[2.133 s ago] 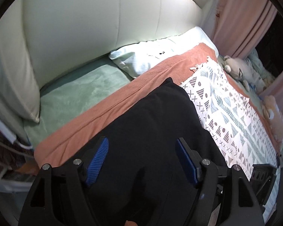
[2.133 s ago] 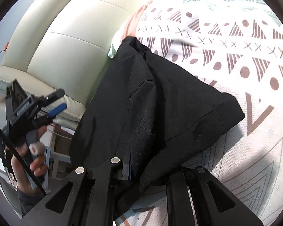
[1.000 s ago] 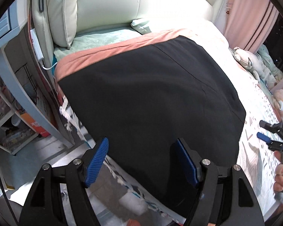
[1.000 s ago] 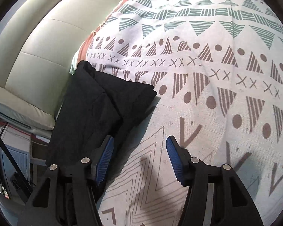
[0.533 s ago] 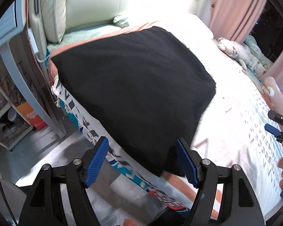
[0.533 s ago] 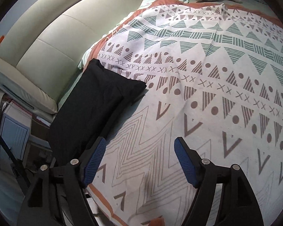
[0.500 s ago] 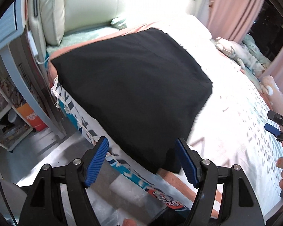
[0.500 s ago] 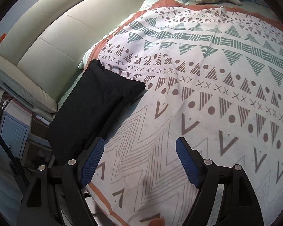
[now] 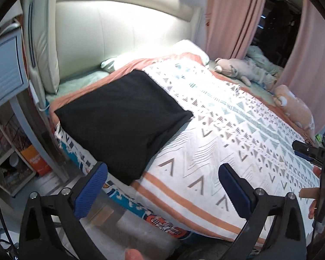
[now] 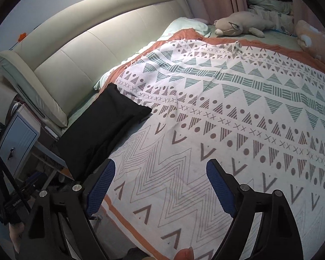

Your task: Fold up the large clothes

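A folded black garment (image 9: 121, 119) lies flat on the near left corner of the bed, on the patterned blanket (image 9: 238, 143). In the right wrist view the same black garment (image 10: 106, 130) sits at the bed's left edge, below the headboard. My left gripper (image 9: 162, 173) hangs back from the bed's edge, well apart from the garment; its jaws are opening wide and hold nothing. My right gripper (image 10: 160, 171) hovers over the blanket (image 10: 227, 119) to the right of the garment, jaws opening, nothing between them. The right gripper's tool and a hand show at the left wrist view's right edge.
A cream padded headboard (image 10: 101, 49) runs along the bed's far side. Plush toys (image 10: 238, 26) lie by the pink curtains (image 9: 234, 13). A blue-grey bedside cabinet (image 10: 17, 138) and a shelf with boxes (image 9: 17, 164) stand left of the bed, floor below.
Both grippers drew back and up from the garment, which now lies folded and released on the bed. Both pairs of jaws spread wider. More of the room shows.
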Action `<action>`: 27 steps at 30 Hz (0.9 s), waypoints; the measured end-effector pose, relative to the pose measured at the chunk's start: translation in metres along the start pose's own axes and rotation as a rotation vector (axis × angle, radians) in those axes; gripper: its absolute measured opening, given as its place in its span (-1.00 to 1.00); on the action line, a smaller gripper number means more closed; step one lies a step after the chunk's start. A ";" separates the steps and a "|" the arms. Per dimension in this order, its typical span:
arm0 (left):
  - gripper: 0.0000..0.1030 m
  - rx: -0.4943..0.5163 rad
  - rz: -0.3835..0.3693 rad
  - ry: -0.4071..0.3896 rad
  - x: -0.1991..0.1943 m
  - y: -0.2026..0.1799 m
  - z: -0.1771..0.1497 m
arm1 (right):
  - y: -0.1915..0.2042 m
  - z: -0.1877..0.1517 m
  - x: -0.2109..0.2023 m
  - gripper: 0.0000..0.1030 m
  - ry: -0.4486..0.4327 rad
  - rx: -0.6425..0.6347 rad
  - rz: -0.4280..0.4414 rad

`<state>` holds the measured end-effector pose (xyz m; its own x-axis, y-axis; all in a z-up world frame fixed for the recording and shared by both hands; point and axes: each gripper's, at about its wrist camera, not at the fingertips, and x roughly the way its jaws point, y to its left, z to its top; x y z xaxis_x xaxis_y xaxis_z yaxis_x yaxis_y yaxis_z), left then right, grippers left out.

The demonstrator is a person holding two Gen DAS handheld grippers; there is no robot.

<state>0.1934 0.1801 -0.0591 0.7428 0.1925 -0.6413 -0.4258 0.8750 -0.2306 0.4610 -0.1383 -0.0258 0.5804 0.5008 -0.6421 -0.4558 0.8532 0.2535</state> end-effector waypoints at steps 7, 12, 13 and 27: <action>1.00 0.075 -0.018 -0.037 -0.036 -0.037 -0.010 | -0.004 -0.035 -0.074 0.66 -0.145 -0.103 -0.069; 1.00 0.102 -0.050 -0.066 -0.060 -0.056 -0.018 | -0.008 -0.065 -0.115 0.66 -0.158 -0.095 -0.092; 1.00 0.109 -0.055 -0.074 -0.066 -0.059 -0.020 | -0.008 -0.070 -0.120 0.66 -0.161 -0.094 -0.098; 1.00 0.180 -0.145 -0.140 -0.136 -0.089 -0.057 | -0.003 -0.146 -0.218 0.66 -0.264 -0.063 -0.198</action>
<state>0.1009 0.0508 0.0065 0.8590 0.1084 -0.5004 -0.2205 0.9604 -0.1704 0.2371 -0.2715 0.0079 0.8127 0.3538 -0.4630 -0.3527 0.9312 0.0924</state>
